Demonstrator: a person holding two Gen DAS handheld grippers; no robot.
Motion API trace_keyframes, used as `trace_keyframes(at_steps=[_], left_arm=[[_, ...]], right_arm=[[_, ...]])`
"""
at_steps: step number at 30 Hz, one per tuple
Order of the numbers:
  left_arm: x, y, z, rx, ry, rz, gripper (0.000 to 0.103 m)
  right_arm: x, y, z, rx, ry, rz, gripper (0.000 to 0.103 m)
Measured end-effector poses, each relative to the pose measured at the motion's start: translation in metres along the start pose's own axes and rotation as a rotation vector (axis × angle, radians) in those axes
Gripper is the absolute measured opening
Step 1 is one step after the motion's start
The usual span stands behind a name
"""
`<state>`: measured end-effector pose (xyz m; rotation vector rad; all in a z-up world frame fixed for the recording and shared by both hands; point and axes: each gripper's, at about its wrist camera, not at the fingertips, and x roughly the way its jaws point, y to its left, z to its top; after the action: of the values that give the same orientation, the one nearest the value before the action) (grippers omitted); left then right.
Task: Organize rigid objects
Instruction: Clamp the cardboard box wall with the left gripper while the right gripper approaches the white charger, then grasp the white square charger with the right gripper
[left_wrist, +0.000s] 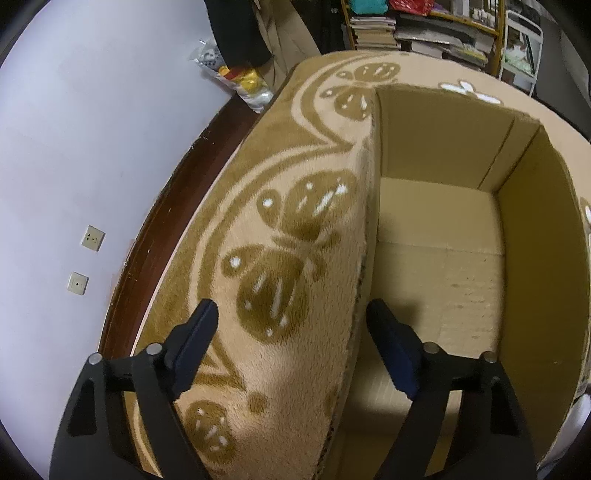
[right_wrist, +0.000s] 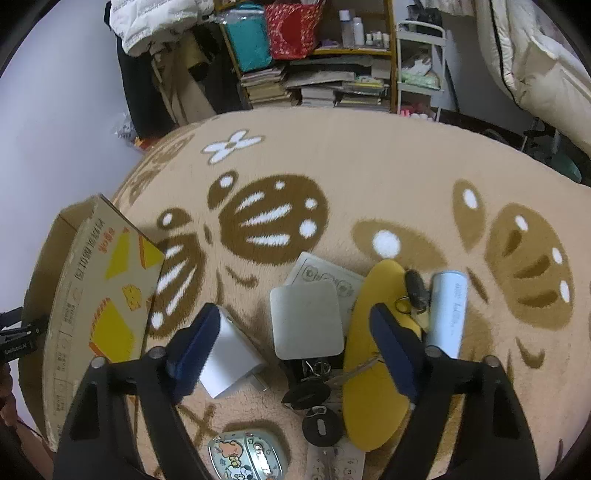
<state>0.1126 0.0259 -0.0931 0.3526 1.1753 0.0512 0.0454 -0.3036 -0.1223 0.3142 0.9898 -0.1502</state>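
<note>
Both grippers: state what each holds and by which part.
Nothing is held. The left gripper straddles the cardboard box wall, pads clear; the right gripper hangs open over the silver square tin.

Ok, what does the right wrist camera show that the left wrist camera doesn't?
Only the right wrist view shows the loose items on the blanket: a white charger, a silver square case, a yellow oval piece, keys, a pale blue cylinder, and the right gripper, open above them.

Only the left wrist view shows the inside of the cardboard box, which is empty, and the left gripper, open, straddling its near wall.

Both show the box, the butterfly blanket and the cluttered shelves.
</note>
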Motion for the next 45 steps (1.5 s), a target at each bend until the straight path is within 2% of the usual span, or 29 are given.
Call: trace_keyframes(at_steps=[3, 5, 8, 10, 13, 16, 23, 29, 37, 45], left_arm=[[0.002, -0.004, -0.001, 0.017, 0.006, -0.002, 0.075], [0.002, -0.006, -0.001, 0.028, 0.006, -0.016, 0.065], [0.003, -0.010, -0.003, 0.044, 0.015, -0.048, 0.051], [0.003, -0.010, -0.003, 0.036, 0.014, -0.049, 0.045], [0.004, -0.013, -0.002, 0.032, 0.020, -0.077, 0.033], [0.006, -0.019, -0.004, 0.055, 0.033, -0.093, 0.020], [0.001, -0.024, -0.005, 0.071, 0.021, -0.092, 0.017], [0.002, -0.027, -0.007, 0.076, 0.019, -0.076, 0.019], [-0.001, -0.031, -0.009, 0.094, 0.006, -0.057, 0.019], [-0.002, -0.034, -0.011, 0.104, 0.002, -0.048, 0.019]], right_arm=[[0.007, 0.005, -0.002, -0.022, 0.014, 0.006, 0.082], [0.011, 0.008, -0.003, -0.045, 0.024, 0.002, 0.076], [0.016, 0.013, -0.006, -0.070, 0.019, -0.028, 0.076], [0.017, 0.015, -0.007, -0.076, 0.011, -0.049, 0.076], [0.017, 0.016, -0.007, -0.086, 0.004, -0.049, 0.075], [0.016, 0.013, -0.007, -0.077, -0.005, -0.049, 0.067], [0.024, 0.009, -0.009, -0.078, 0.020, -0.063, 0.052], [0.019, 0.019, -0.012, -0.150, -0.001, -0.108, 0.049], [-0.030, 0.033, 0.001, -0.101, -0.162, 0.003, 0.049], [-0.064, 0.080, 0.009, -0.154, -0.263, 0.123, 0.049]])
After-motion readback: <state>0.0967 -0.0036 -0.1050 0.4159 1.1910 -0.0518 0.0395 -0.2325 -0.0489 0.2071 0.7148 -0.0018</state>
